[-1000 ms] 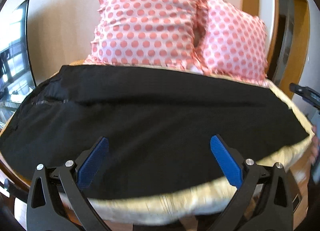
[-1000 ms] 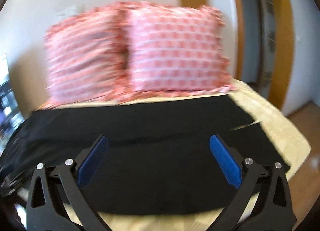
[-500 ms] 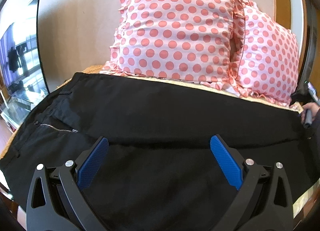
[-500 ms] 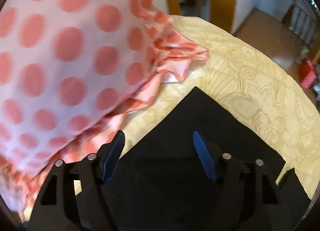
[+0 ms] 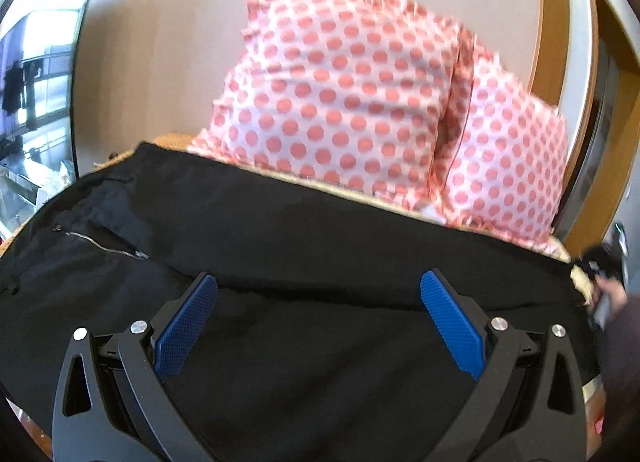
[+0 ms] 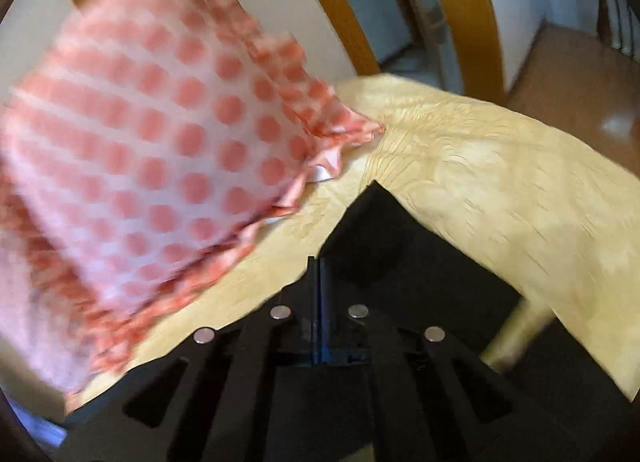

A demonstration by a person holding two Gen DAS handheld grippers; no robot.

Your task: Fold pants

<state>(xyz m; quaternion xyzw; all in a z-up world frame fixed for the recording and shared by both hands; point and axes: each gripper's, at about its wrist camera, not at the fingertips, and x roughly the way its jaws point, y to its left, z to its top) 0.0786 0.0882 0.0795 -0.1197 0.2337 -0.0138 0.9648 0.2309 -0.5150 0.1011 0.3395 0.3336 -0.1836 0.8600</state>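
Black pants (image 5: 320,230) lie spread lengthwise across the yellow bedspread, waist and zipper (image 5: 104,248) at the left. My left gripper (image 5: 318,302) is open and empty, just above the middle of the pants. In the right wrist view my right gripper (image 6: 319,262) is shut on the far corner of the pants' leg end (image 6: 384,230). The right gripper also shows at the right edge of the left wrist view (image 5: 600,262).
Two pink polka-dot pillows (image 5: 344,102) (image 6: 160,150) lean against the wall behind the pants. The yellow bedspread (image 6: 500,182) extends to the right of the leg end. A wooden door frame (image 6: 472,2) and floor lie beyond the bed.
My right gripper has closed on the corner of the leg end. My left gripper has shifted slightly over the middle of the pants and stays open.
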